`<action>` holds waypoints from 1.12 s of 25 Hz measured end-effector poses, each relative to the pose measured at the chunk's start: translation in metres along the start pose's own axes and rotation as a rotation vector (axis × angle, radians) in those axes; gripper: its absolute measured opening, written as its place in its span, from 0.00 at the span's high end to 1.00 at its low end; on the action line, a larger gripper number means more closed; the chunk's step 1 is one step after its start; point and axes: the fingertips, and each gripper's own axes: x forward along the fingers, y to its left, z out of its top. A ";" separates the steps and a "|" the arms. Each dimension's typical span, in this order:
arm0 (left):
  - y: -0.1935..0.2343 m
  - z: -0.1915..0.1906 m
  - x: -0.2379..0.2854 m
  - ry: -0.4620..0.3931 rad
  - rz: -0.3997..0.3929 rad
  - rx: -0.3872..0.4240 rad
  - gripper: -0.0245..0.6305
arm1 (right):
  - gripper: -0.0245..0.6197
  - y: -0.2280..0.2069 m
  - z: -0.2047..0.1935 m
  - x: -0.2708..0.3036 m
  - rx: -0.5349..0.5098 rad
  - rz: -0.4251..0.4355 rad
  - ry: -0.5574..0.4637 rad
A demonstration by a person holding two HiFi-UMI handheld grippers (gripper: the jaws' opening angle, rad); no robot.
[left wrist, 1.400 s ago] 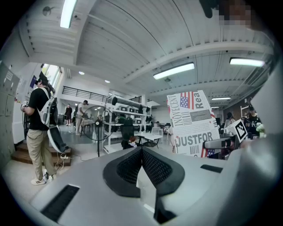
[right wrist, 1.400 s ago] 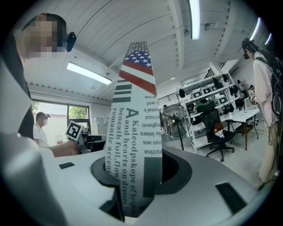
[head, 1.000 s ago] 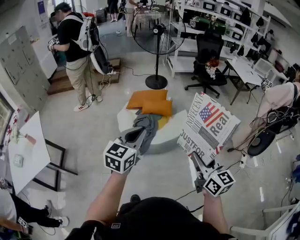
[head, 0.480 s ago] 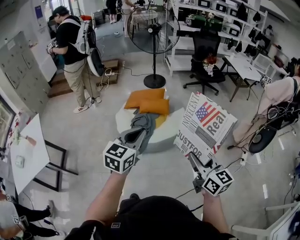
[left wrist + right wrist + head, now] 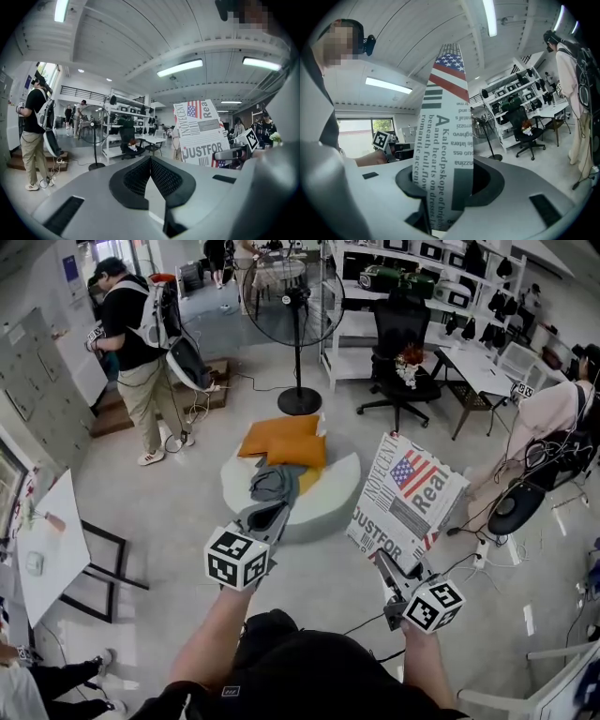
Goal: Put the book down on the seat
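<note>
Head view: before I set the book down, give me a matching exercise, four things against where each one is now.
Things:
1. book
2. orange cushions
3. grey garment
4. standing fan

Places:
A. on the floor beyond the seat
B. on the far part of the seat
C. gripped in the right tongs, in the air to the right of the seat
D. draped on the seat, nearer to the camera than the cushions

Pairs: 1-C, 2-B, 3-D, 4-A
</note>
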 end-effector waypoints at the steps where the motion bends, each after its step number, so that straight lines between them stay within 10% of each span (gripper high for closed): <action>1: 0.001 0.000 0.001 0.003 0.001 -0.003 0.96 | 0.68 -0.003 0.000 0.001 0.008 -0.001 0.002; 28: 0.164 0.018 0.229 0.056 -0.146 -0.080 0.96 | 0.68 -0.142 0.051 0.243 0.083 -0.073 0.159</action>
